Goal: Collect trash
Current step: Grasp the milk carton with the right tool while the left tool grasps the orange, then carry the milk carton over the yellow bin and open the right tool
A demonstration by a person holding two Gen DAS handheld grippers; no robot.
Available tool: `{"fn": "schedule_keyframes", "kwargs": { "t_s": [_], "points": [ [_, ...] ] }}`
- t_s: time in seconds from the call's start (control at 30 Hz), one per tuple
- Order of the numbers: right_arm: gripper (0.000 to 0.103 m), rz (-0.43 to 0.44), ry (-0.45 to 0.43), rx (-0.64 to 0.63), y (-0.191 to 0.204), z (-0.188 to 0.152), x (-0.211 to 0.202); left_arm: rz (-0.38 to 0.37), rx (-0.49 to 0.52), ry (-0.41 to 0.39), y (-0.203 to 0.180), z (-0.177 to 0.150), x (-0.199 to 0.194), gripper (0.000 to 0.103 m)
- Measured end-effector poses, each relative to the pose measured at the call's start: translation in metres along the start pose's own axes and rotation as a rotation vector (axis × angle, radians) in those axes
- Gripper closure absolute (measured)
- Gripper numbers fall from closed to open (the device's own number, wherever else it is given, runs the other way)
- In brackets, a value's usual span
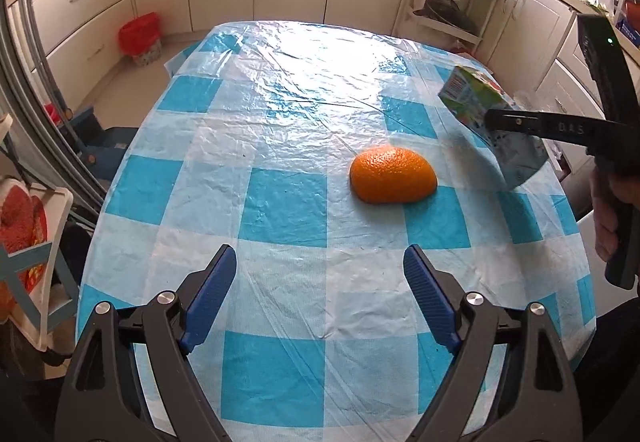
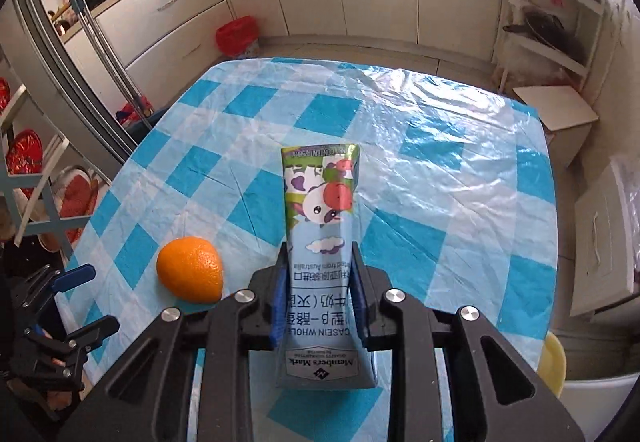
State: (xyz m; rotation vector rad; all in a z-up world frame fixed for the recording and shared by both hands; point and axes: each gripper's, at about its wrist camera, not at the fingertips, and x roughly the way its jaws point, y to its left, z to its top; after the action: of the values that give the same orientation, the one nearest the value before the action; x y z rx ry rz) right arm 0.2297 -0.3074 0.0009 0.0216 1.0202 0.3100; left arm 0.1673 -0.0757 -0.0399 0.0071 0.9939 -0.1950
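**Ana:** Kitchen cabinets ring the room, and in front of them stands a table (image 1: 280, 170) under a blue-and-white checked cover with clear plastic over it. What is on it?

**Ben:** Half an orange (image 1: 393, 180), dome side up, sitting on the cloth a little right of centre in the left wrist view. In the right wrist view it lies near the left edge of the table, close to the camera.

**Ana:** And the left gripper (image 1: 320, 270)?

**Ben:** Its blue-padded fingers (image 1: 212, 294) are spread wide with nothing between them, over the near part of the table. The orange lies beyond them, well apart from either pad.

**Ana:** The right gripper (image 2: 320, 298)?

**Ben:** Clamped on a milk carton (image 2: 320, 210), pads pressing its two sides near the base. The carton points away from the camera, its flattened, creased top end farthest out, cartoon cows printed on it. From the left wrist view the carton hangs at the right side, above the table edge; I think it is clear of the cloth, though the angle leaves that unsure.

**Ana:** Anything for the trash to go in?

**Ben:** A small bin with a red bag (image 1: 140, 38) stands on the floor by the far-left cabinets, well apart from the table.
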Motion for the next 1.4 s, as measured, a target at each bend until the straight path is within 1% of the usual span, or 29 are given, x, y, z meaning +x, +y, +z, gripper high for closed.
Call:
{"fn": "schedule_keyframes", "kwargs": {
  "t_s": [0.13,0.2,0.27,0.4,0.47,0.53,0.6,0.63,0.67,0.73,0.77,0.8,0.83,0.93,1.13,1.4],
  "points": [
    [0.075,0.047,0.009,0.047,-0.012,-0.009,-0.009,0.004,0.072,0.011,-0.006,0.014,0.012,0.021],
    [0.075,0.050,0.019,0.051,-0.015,-0.012,-0.009,-0.001,0.110,0.016,-0.010,0.020,0.019,0.021],
    [0.075,0.049,0.026,0.052,-0.016,-0.014,-0.008,-0.033,0.162,0.026,-0.019,0.024,0.026,0.021],
    [0.075,0.053,0.035,0.054,-0.018,-0.016,-0.006,-0.044,0.277,-0.002,-0.040,0.034,0.035,0.021],
    [0.075,0.055,0.040,0.053,-0.020,-0.017,-0.006,-0.043,0.314,-0.002,-0.047,0.041,0.044,0.021],
    [0.075,0.055,0.040,0.050,-0.019,-0.018,-0.005,-0.046,0.322,0.008,-0.049,0.047,0.054,0.021],
    [0.075,0.061,0.042,0.050,-0.019,-0.018,-0.004,-0.061,0.311,0.021,-0.049,0.052,0.062,0.022],
    [0.075,0.058,0.046,0.050,-0.019,-0.018,-0.002,-0.072,0.302,0.029,-0.048,0.054,0.066,0.023],
    [0.075,0.058,0.049,0.048,-0.020,-0.018,-0.001,-0.083,0.291,0.030,-0.048,0.056,0.068,0.030],
    [0.075,0.062,0.056,0.045,-0.019,-0.019,0.001,-0.088,0.288,0.020,-0.050,0.057,0.068,0.054],
    [0.075,0.059,0.057,0.040,-0.018,-0.019,0.003,-0.091,0.285,0.021,-0.050,0.060,0.068,0.061],
    [0.074,0.057,0.059,0.036,-0.017,-0.019,0.003,-0.096,0.274,0.021,-0.049,0.061,0.068,0.075],
    [0.074,0.053,0.059,0.031,-0.016,-0.019,0.004,-0.101,0.255,0.023,-0.048,0.062,0.067,0.081],
    [0.074,0.049,0.060,0.020,-0.012,-0.018,0.004,-0.112,0.216,0.014,-0.043,0.061,0.064,0.087],
    [0.075,0.056,0.051,0.003,-0.006,-0.020,0.000,-0.145,0.129,-0.002,-0.034,0.048,0.039,0.088],
    [0.075,0.072,0.030,-0.006,0.004,-0.033,-0.014,-0.167,0.023,-0.012,-0.029,0.003,0.007,0.088]
  ]
}}
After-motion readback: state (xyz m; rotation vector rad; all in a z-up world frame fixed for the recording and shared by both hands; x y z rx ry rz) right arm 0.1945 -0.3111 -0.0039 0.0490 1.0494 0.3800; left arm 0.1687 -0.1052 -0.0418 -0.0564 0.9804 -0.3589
